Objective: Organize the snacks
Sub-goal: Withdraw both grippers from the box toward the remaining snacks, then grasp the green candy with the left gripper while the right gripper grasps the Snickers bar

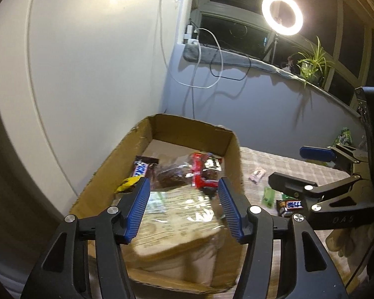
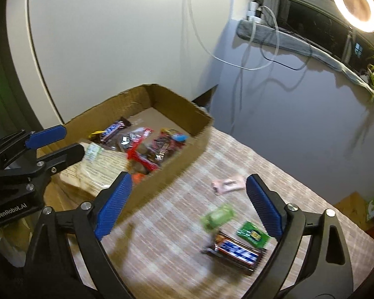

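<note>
Cardboard box (image 1: 233, 149) sits open-topped at the left end of a checked tablecloth (image 2: 162, 236), against the white wall. Contents: large beige printed packet (image 1: 177, 224) at the near end; behind it a Snickers bar (image 1: 143, 168), a yellow wrapper (image 1: 128, 184), and clear bags w/ red labels (image 1: 202, 174). Left gripper (image 1: 183, 210) hovers over the box, jaws approx. half spread; the beige packet lies below and between the blue pads (image 1: 137, 211), no pad contact visible, nothing pinched. Right gripper (image 2: 189, 204) is over the cloth just right of the box, jaws spread wide, empty. Loose items on the cloth, outside the box: a second Snickers bar (image 2: 236, 254), touching a light-green wrapper (image 2: 218, 216) (blurred) and next to a dark-green sachet (image 2: 253, 234); a pink packet (image 2: 228, 184) lies farther back, apart from these. Ring light (image 1: 282, 14) and potted plant (image 1: 311, 62) stand on the window sill.
</note>
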`<state>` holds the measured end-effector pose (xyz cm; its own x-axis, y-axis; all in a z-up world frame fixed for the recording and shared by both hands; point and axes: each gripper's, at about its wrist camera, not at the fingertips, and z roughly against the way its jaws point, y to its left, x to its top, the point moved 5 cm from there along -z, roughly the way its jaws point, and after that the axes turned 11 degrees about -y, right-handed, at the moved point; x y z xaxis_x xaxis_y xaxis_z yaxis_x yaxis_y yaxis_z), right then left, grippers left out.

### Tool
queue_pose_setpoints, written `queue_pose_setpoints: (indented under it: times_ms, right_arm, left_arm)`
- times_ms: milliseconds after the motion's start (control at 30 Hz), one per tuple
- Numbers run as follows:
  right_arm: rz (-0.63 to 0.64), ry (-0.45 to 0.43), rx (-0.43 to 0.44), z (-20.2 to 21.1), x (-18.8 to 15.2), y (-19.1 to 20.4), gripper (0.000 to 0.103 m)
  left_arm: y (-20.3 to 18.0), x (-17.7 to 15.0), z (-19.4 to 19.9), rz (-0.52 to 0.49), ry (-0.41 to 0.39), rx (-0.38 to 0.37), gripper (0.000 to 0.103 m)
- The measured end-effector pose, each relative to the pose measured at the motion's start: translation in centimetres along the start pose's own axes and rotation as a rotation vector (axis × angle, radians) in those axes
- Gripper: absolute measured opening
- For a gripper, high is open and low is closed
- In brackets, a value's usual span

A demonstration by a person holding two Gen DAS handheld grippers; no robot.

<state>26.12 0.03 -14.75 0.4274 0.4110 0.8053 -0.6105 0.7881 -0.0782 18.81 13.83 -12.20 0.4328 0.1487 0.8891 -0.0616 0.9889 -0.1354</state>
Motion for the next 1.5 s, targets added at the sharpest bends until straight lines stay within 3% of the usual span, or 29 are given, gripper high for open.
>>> queue_pose_setpoints:
  times_ms: [333, 667, 733, 933, 1067, 1133, 1200, 1367, 1500]
  right_arm:
    - [-0.096, 0.030, -0.044, 1.9, -2.5, -6.3, 0.099]
    - [-0.052, 0.093, 0.058, 1.8, -5.8, -7.6, 0.097]
    - [-0.028, 0.105, 0.085, 1.6, -6.5, -7.5, 0.089]
    - [0.049, 0.118, 0.156, 0.9, -7.8, -6.4, 0.080]
    - [0.072, 0.115, 0.213, 0.4, -7.9, -5.8, 0.076]
    - [0.084, 0.128, 0.233, 0.0, -8.1, -5.5, 0.065]
    - [0.089, 0.137, 0.244, -0.3, -8.4, -5.5, 0.061]
    - [0.087, 0.152, 0.246, -1.1, -9.3, -5.7, 0.056]
    - [0.064, 0.150, 0.236, -0.8, -9.9, -6.3, 0.041]
  left_arm:
    - [-3.9, -0.1, -0.5, -0.029, 0.013, -0.058, 0.056]
    - [-8.6, -1.1, -1.7, -0.099, 0.062, -0.131, 0.054]
    - [-9.6, -1.5, -2.2, -0.117, 0.079, -0.146, 0.049]
    - [-11.7, -2.7, -4.3, -0.123, 0.160, -0.185, 0.036]
    - [-12.5, -3.4, -5.8, -0.119, 0.201, -0.187, 0.034]
    - [-12.9, -3.7, -6.3, -0.128, 0.215, -0.183, 0.034]
    - [-13.2, -3.9, -6.9, -0.139, 0.226, -0.174, 0.034]
    - [-13.4, -4.4, -8.6, -0.152, 0.258, -0.159, 0.034]
    - [-14.0, -5.1, -9.5, -0.187, 0.280, -0.157, 0.034]
